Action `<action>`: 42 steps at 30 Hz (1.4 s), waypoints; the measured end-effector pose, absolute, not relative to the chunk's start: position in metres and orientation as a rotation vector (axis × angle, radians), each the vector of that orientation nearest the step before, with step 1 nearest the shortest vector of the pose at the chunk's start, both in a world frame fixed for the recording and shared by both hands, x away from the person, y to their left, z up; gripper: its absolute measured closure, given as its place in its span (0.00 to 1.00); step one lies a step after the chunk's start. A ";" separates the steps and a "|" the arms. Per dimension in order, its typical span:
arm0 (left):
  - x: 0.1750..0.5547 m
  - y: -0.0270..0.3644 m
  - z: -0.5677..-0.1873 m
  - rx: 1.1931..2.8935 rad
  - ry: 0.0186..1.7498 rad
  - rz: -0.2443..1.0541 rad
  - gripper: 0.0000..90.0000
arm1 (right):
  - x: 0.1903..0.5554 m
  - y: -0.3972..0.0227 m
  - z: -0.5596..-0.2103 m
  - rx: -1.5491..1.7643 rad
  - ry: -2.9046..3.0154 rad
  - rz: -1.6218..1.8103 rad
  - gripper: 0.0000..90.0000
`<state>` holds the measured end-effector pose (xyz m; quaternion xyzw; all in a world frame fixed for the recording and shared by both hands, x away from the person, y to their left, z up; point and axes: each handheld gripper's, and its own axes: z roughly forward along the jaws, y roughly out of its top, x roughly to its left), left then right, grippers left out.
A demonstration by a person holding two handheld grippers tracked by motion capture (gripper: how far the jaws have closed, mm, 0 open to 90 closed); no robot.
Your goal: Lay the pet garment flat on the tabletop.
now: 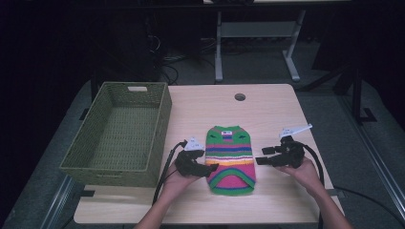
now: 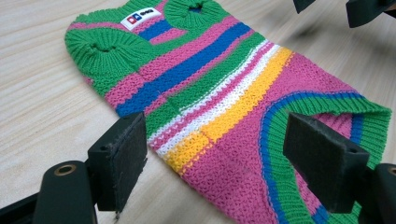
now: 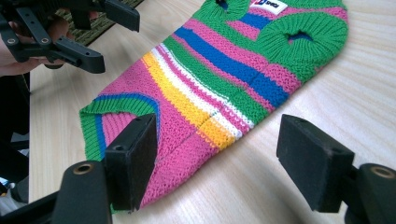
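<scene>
My pale wood-grain counter (image 1: 267, 107) w/ a round cable hole (image 1: 239, 97) near its far edge sits in a dim room; grey floor around it, a white-framed desk base (image 1: 291, 57) behind, cables on the floor beyond. A green woven rectangular basket (image 1: 102, 143) stands on the counter's left side, nothing in it that I can see.

The small striped knitted sweater (image 1: 230, 158), green, pink, blue, white and yellow w/ a white label at the collar, lies flat in the counter's middle, collar away from me, pink hem w/ green edging toward me.

My left tongs (image 1: 210, 167) are at the sweater's left edge near the hem. In the left gripper view the left tongs (image 2: 217, 154) stand wide apart, one pad each side of the lower stripes, neither pressing the knit.

My right tongs (image 1: 263, 156) are just right of the sweater, tips pointing at it. In the right gripper view the right tongs (image 3: 217, 161) are also wide apart, holding nothing; one pad over the pink hem, the other over bare counter.
</scene>
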<state>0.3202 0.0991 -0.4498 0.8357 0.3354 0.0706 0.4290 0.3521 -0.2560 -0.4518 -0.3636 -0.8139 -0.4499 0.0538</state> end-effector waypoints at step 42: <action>0.267 0.118 -0.455 2.079 0.812 0.195 0.23 | 0.295 -0.293 -0.464 -1.210 -2.494 -1.400 0.30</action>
